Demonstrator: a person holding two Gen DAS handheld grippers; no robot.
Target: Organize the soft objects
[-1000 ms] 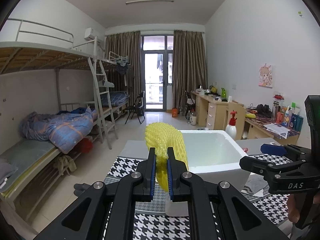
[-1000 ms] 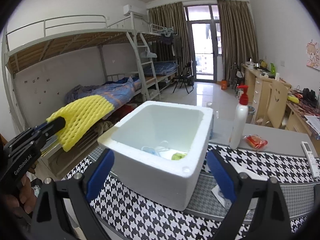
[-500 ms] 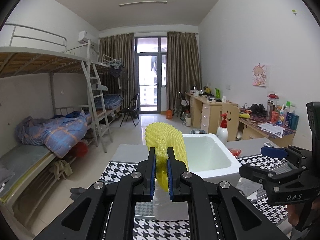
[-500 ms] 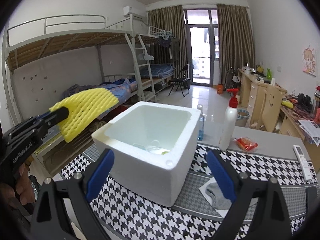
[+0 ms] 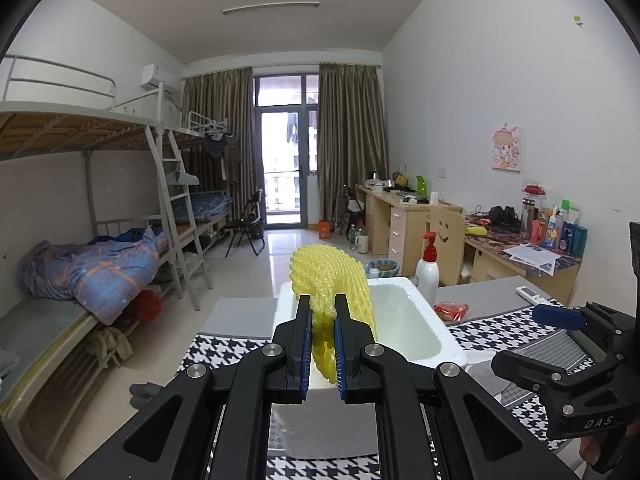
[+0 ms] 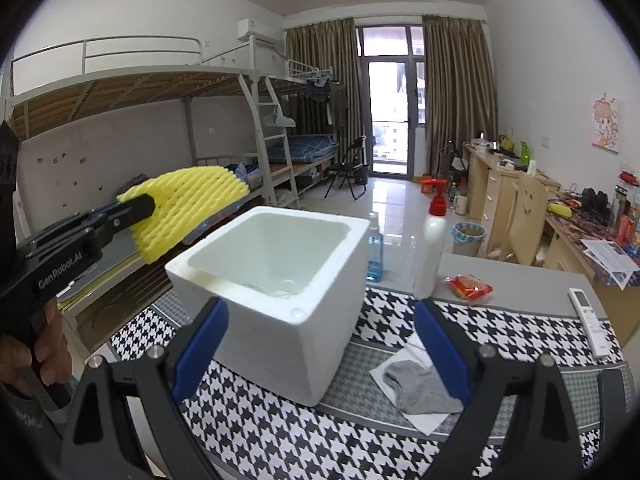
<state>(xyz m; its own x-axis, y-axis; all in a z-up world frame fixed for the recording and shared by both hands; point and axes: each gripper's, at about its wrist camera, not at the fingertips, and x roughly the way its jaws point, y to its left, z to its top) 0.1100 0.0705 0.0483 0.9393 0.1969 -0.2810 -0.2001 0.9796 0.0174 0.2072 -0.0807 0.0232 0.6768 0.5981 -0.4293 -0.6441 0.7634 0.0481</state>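
Over the last second our view of the white foam box (image 6: 276,292) has shifted: a second ago we could see small items on its floor from the right wrist, and now the near wall hides most of the inside. The box also sits lower and further toward 5 o'clock in the left wrist view. We take this to mean both hands have drawn back a little, so the drop into the box is not yet lined up.

Our left hand-held gripper (image 5: 322,344) stays clamped on the yellow foam net (image 5: 332,280), jaws nearly together, with the mesh squeezed between the blue pads. In the right wrist view the net (image 6: 188,208) hangs in the air at about 10 o'clock from the box, clear of its rim.

Our right hand-held gripper (image 6: 320,348) stands wide apart and holds nothing. A grey sock (image 6: 420,388) lies on the houndstooth worktop (image 6: 500,332) at 4 o'clock from the box, untouched.
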